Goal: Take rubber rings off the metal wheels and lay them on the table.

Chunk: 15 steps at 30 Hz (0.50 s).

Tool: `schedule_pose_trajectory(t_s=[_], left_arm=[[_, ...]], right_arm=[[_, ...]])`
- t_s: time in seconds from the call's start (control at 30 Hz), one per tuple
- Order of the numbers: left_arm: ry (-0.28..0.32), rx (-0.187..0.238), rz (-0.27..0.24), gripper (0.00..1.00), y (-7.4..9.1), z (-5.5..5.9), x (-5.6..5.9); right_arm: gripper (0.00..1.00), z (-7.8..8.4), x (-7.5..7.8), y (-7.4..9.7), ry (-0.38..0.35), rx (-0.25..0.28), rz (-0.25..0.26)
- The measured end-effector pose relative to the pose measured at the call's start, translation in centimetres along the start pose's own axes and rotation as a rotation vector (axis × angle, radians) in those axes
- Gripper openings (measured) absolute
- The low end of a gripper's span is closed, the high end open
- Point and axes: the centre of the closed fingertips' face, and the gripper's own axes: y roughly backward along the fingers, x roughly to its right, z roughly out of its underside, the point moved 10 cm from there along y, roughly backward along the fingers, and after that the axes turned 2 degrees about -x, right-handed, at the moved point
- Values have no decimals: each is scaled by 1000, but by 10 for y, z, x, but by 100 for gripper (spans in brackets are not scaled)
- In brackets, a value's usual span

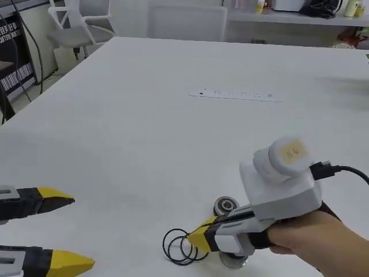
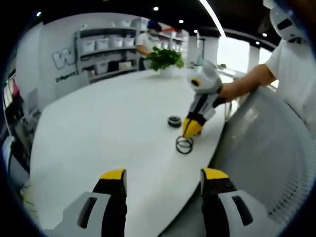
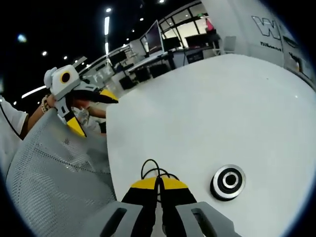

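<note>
Where the right tool (image 1: 198, 238) came down near the table's (image 1: 173, 115) front edge, its two yellow-tipped jaws were pressed together with no gap, as its own view (image 3: 159, 184) confirmed.
- Contact: its tips lay against the black rubber rings (image 1: 183, 248). Whether a ring was pinched between the jaws could not be told.
- Rubber rings: thin overlapping loops lying flat on the table directly ahead of the closed tips (image 3: 157, 173). In the left gripper view they sat at the point of the right tool (image 2: 191, 127), close to the table edge (image 2: 184, 144).
- Metal wheels: one lay flat on the table just beside the right tool (image 1: 225, 205), near the rings but apart from them. In the right gripper view it was right of the jaws, showing a dark outer band and a bright centre (image 3: 228, 181). A second wheel (image 1: 233, 261) was partly hidden under the tool body.
- Left tool (image 1: 72, 231): jaws spread wide and holding nothing, clear of the table top and well to the left of the rings. Its own view (image 2: 164, 175) showed the open gap, with the rings far ahead.
- Hand (image 1: 311, 239): gripped the right tool from behind.
- Power strip (image 1: 236, 94): white, farther back on the table.
</note>
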Motion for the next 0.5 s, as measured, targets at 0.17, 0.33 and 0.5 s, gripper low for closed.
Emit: schedule_pose_trajectory(t_s=[0.17,0.33,0.5], left_arm=[[0,-5,9,61,-1,0,1],[-9,-9,10,62,0,-3,-1],[-38,-11,15,61,-1,-12,-5]], right_arm=[[0,1,2,1,5,-1,21],[2,0,8,6,-4,18,40],[3,-1,15,15,0,42,79]])
